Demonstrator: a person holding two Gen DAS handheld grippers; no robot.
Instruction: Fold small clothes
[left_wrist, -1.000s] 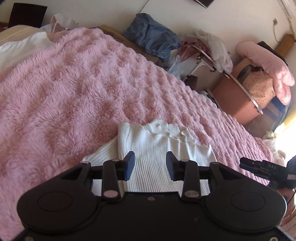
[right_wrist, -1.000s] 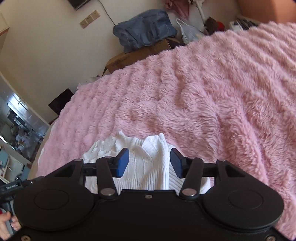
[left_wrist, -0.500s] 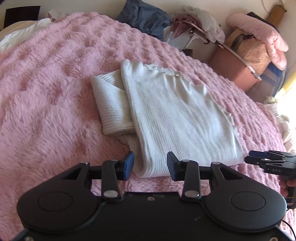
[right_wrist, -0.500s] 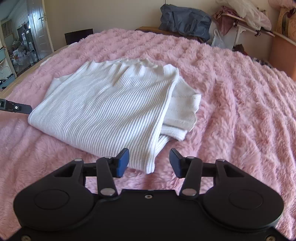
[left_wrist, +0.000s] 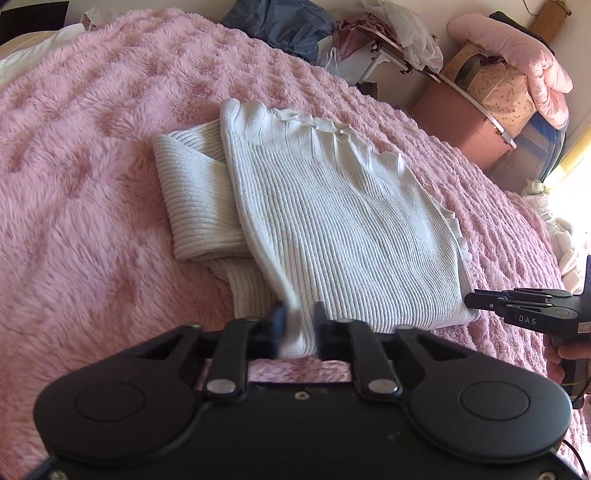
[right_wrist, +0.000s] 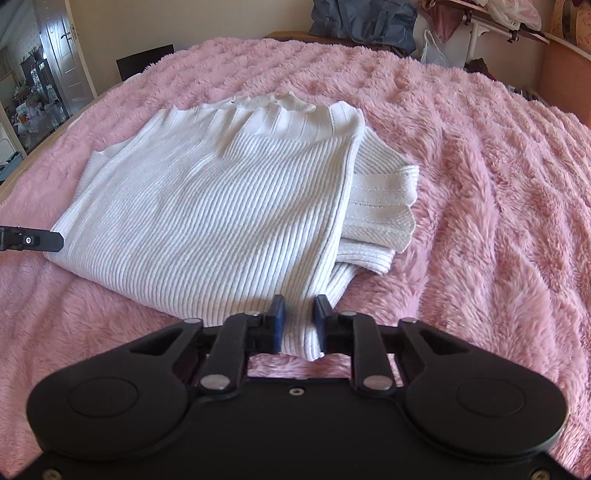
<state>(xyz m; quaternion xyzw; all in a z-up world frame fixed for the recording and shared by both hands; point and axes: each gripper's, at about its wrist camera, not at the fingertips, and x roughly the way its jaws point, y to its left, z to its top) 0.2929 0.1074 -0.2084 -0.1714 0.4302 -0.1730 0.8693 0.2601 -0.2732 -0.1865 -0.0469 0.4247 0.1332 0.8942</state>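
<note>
A white ribbed sweater (right_wrist: 207, 206) lies on a fluffy pink blanket (right_wrist: 498, 206) (bumpy, dimpled texture).

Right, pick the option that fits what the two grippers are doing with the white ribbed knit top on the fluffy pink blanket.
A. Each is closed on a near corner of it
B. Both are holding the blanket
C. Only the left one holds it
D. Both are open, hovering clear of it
A: the left gripper and the right gripper each pinch a near corner of the white ribbed knit top, which lies on the fluffy pink blanket.
</note>
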